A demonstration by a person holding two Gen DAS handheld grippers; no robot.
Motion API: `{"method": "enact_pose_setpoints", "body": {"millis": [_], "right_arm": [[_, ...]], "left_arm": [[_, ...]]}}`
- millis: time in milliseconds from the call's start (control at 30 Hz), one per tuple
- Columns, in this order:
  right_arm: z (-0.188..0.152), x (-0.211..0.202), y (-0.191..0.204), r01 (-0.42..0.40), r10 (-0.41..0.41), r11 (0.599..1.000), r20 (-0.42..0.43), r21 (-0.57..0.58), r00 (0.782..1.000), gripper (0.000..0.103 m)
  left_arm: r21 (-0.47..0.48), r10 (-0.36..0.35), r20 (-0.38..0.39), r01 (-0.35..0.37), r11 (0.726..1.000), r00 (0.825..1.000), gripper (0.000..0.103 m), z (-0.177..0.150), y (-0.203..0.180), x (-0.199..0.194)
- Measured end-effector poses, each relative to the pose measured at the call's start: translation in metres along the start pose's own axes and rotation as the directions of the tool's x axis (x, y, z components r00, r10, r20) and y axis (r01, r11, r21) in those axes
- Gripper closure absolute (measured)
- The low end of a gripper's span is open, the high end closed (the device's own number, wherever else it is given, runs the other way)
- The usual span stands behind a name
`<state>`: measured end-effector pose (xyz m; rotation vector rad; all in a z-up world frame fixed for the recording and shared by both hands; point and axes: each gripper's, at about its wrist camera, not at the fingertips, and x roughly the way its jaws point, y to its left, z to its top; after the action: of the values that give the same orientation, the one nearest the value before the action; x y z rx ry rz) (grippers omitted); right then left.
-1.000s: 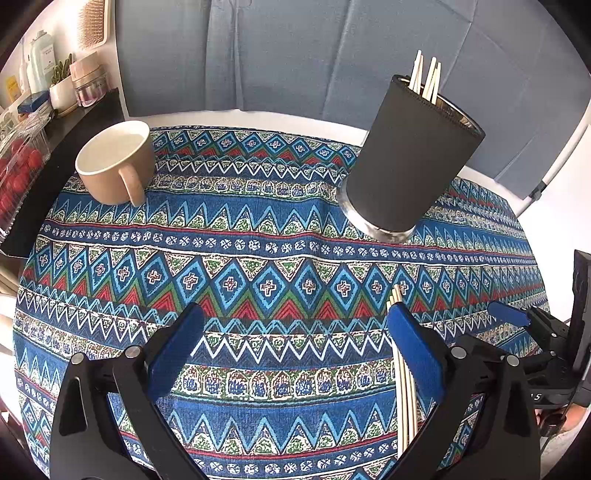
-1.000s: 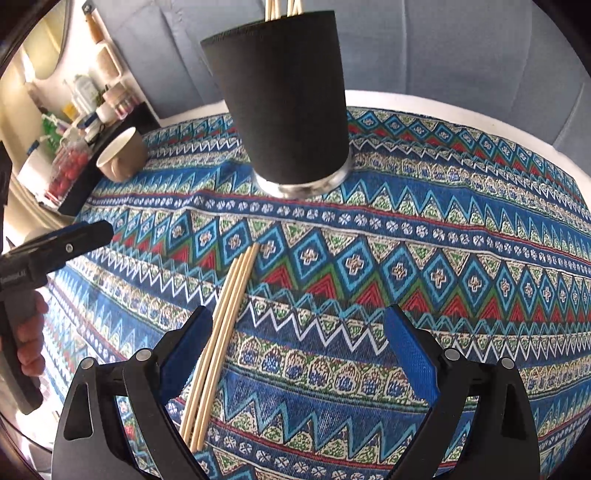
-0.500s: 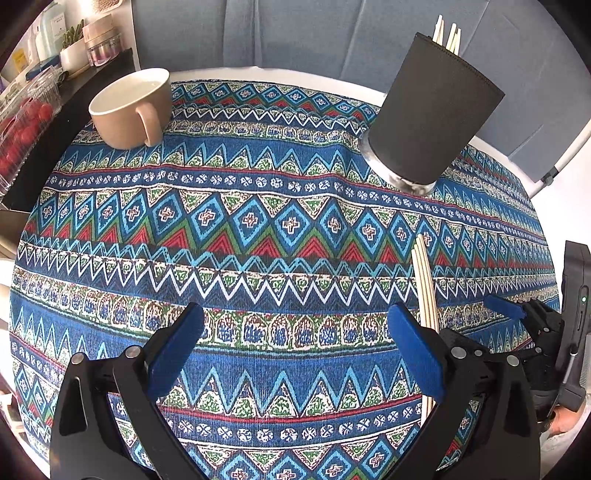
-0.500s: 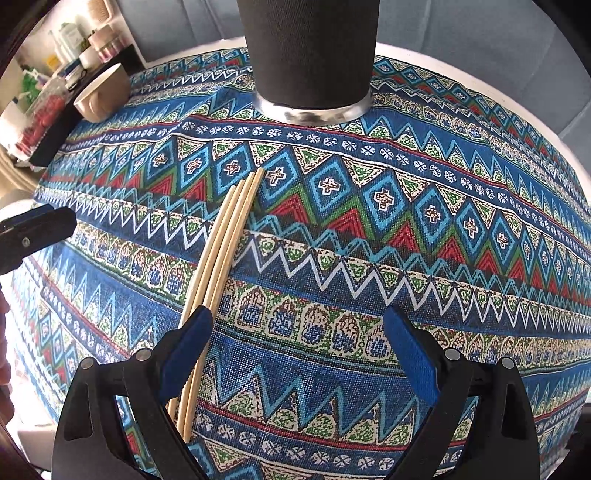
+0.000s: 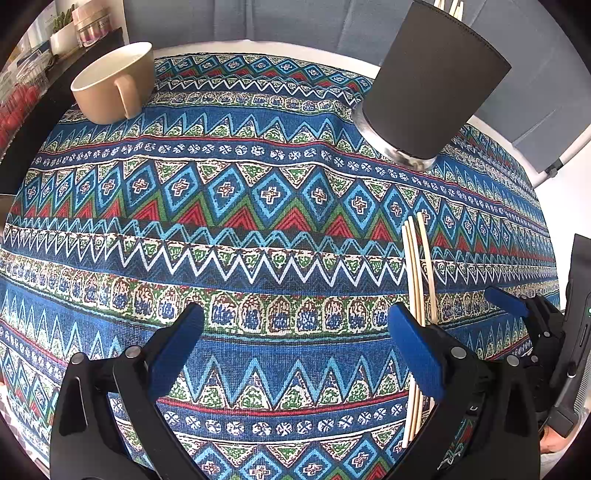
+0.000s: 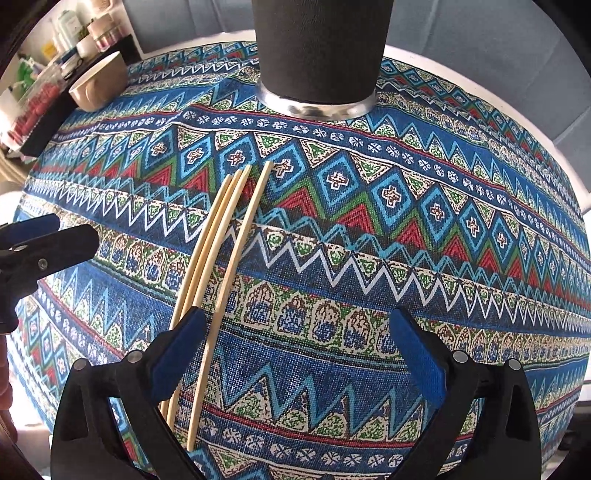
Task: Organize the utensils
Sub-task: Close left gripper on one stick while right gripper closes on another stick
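Several loose wooden chopsticks [image 6: 225, 229] lie side by side on the patterned tablecloth [image 6: 369, 258], one of them a little apart from the rest. My right gripper [image 6: 298, 319] hangs low over their near half with its jaws opening. Its left finger covers the bundle, and the separate stick lies just inside that finger, untouched. My left gripper [image 5: 295, 317] is open over bare cloth, and the chopsticks [image 5: 415, 266] pass under its right finger. A black utensil holder [image 5: 432, 81] with stick tips [image 5: 448, 5] poking out stands farther back, also in the right wrist view [image 6: 321, 48].
A beige mug [image 5: 110, 85] stands at the far left of the table, also visible from the right wrist [image 6: 98, 83]. Beyond it a dark shelf [image 6: 48, 122] carries jars, bottles and a box of red fruit. The round table's white edge [image 5: 491, 125] curves behind the holder.
Both grippers have sunk closer to the cloth and tipped further down. The right one has shifted so its left finger covers the chopsticks. One stick now lies apart from the bundle.
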<state>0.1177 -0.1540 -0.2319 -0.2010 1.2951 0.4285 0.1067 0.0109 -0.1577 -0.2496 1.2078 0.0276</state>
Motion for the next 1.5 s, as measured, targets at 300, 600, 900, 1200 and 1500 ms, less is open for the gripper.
{"method": "enact_pose_setpoints", "body": {"millis": [300, 600, 900, 1200, 1500], "right_arm": [[-0.004, -0.002, -0.014, 0.002, -0.002, 1.000, -0.002, 0.002, 1.000, 0.008], [-0.021, -0.012, -0.026, -0.002, 0.003, 1.000, 0.023, -0.008, 1.000, 0.008], [-0.037, -0.021, -0.033, -0.006, 0.006, 1.000, 0.039, -0.016, 0.999, 0.008], [-0.038, -0.025, -0.039, 0.012, -0.012, 1.000, -0.017, 0.028, 1.000, 0.008], [-0.040, -0.027, -0.044, 0.024, -0.021, 0.998, -0.054, 0.055, 0.998, 0.008]], "left_arm": [[0.045, -0.027, -0.081, 0.030, 0.999, 0.996, 0.006, 0.003, -0.035, 0.025], [0.077, 0.048, -0.115, -0.039, 0.996, 0.992, 0.006, 0.011, -0.056, 0.044], [0.136, 0.138, -0.118, -0.122, 0.983, 0.983, 0.004, 0.028, -0.080, 0.066], [0.113, 0.149, -0.150, -0.133, 0.985, 0.977, 0.004, 0.029, -0.073, 0.065], [0.038, 0.188, -0.193, -0.185, 0.982, 0.963, 0.004, 0.024, -0.065, 0.070]]}}
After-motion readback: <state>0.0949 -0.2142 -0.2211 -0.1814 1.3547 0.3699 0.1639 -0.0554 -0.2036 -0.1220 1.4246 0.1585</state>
